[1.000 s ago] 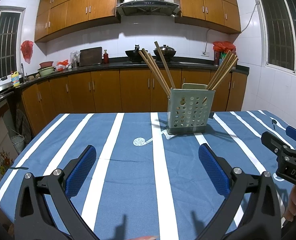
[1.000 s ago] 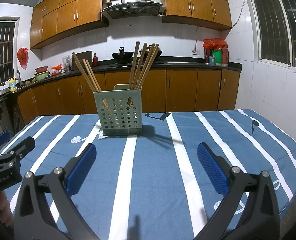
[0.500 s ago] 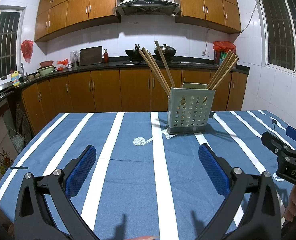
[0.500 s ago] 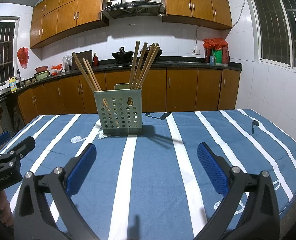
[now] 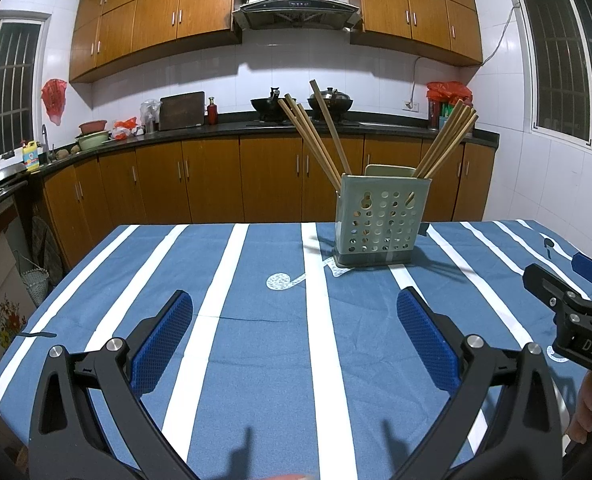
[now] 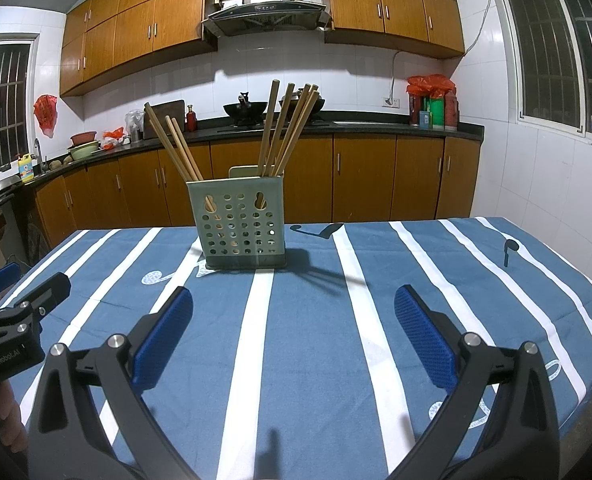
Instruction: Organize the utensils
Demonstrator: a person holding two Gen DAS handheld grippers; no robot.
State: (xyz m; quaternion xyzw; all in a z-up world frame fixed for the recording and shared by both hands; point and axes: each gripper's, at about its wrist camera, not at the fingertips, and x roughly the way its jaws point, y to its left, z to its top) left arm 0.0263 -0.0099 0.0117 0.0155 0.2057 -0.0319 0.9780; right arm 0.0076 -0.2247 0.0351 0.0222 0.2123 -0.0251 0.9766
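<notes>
Both tongs, left (image 5: 294,338) and right (image 6: 294,336), spread wide, empty, above striped counter (image 6: 315,340); chopsticks (image 6: 284,130) upright in perforated holder (image 6: 242,228).

The tablecloth (image 5: 256,320) is blue with white stripes and small white and dark note-like figures. The holder (image 5: 379,222) near the table's far edge is pale grey-green, dotted with round holes, and its chopsticks (image 5: 315,136) are light tan. Both grippers are black with blue textured pads (image 6: 162,340).
</notes>
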